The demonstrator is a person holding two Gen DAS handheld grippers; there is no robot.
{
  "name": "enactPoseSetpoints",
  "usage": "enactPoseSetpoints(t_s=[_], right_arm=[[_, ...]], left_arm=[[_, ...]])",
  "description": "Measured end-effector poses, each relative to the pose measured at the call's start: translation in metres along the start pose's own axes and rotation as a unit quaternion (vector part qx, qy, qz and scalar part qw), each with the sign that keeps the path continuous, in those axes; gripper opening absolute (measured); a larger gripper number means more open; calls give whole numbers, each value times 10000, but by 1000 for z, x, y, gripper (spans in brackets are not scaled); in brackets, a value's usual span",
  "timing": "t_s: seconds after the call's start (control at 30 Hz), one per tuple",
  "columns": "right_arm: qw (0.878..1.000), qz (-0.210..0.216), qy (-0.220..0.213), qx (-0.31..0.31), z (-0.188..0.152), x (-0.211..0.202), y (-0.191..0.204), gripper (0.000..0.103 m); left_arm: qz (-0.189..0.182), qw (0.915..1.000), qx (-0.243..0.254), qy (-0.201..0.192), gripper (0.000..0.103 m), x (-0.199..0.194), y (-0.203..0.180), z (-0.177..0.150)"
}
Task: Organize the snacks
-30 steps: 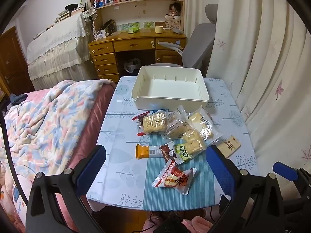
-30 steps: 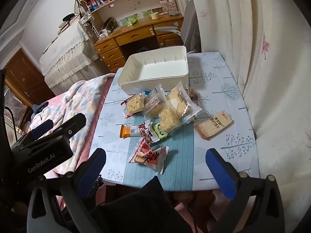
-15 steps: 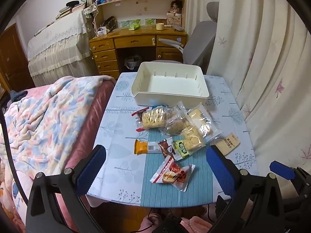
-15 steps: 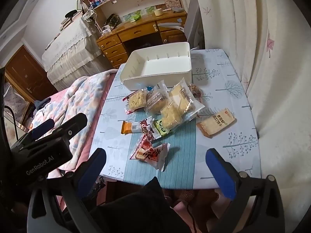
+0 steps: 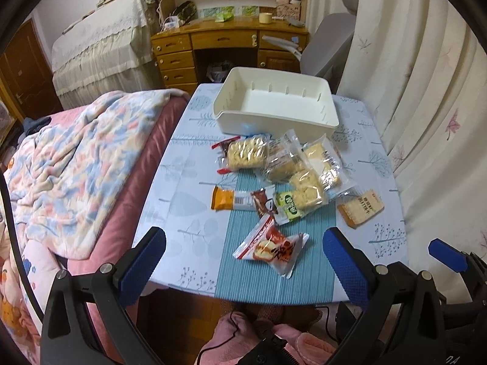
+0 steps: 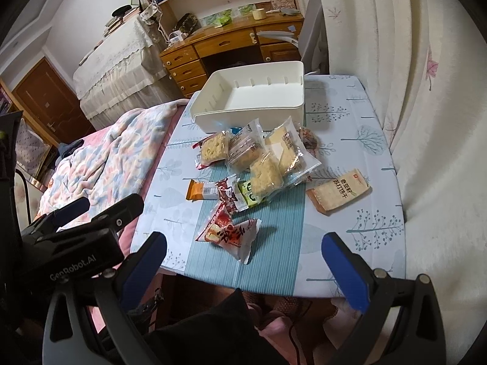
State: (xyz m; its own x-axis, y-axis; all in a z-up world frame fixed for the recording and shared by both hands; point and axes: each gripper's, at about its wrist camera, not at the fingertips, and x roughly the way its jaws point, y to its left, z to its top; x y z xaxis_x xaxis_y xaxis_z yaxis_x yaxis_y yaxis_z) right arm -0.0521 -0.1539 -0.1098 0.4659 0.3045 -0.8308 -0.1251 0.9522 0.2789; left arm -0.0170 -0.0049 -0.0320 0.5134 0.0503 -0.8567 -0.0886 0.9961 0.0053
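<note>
An empty white bin (image 5: pixel 275 112) (image 6: pixel 252 112) stands at the far end of the small table (image 5: pixel 188 188) (image 6: pixel 365 213). Several wrapped snacks lie in a loose pile in front of it: clear-wrapped biscuit packs (image 5: pixel 248 152) (image 6: pixel 268 173), an orange bar (image 5: pixel 226 198) (image 6: pixel 199 190), a red-and-white packet (image 5: pixel 272 251) (image 6: pixel 232 235) nearest me, and a tan cracker pack (image 5: pixel 360 208) (image 6: pixel 338 191) off to the right. My left gripper (image 5: pixel 243 261) and right gripper (image 6: pixel 243 263) hover before the near table edge, both open and holding nothing.
A bed with a floral blanket (image 5: pixel 70 164) presses against the table's left side. Curtains (image 5: pixel 426 76) hang close on the right. A wooden desk (image 5: pixel 225 39) and a grey chair (image 5: pixel 325 51) stand behind the bin. Pink slippers (image 5: pixel 274 337) show below the table edge.
Both views have drifted slightly, with the table and snacks sitting a little lower in frame. The snacks, the bin and the open jaws are unchanged.
</note>
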Motion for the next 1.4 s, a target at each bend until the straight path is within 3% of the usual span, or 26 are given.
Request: enactPoseSetpoints(t_s=[0.4, 0.73, 0.83, 1.03, 1.23, 1.4], right_arm=[[9998, 19, -132, -124, 10, 18, 19, 101], [9971, -498, -454, 340, 22, 38, 55, 101], [9956, -622, -466, 525, 20, 47, 68, 101], [9869, -1296, -535, 803, 10, 62, 80, 101], [9800, -1669, -484, 965, -5, 68, 80, 101], [9814, -1691, -387, 825, -12, 78, 79, 101]], left_arm=[[-265, 9995, 5, 147, 102, 18, 24, 12], [-867, 9907, 996, 327, 102, 54, 56, 46], [-1164, 9841, 1303, 335, 102, 65, 68, 59], [-1602, 9641, 2050, 535, 102, 95, 82, 72], [-1734, 9362, 3003, 578, 102, 124, 72, 67], [-1822, 9129, 3593, 655, 102, 151, 62, 60]])
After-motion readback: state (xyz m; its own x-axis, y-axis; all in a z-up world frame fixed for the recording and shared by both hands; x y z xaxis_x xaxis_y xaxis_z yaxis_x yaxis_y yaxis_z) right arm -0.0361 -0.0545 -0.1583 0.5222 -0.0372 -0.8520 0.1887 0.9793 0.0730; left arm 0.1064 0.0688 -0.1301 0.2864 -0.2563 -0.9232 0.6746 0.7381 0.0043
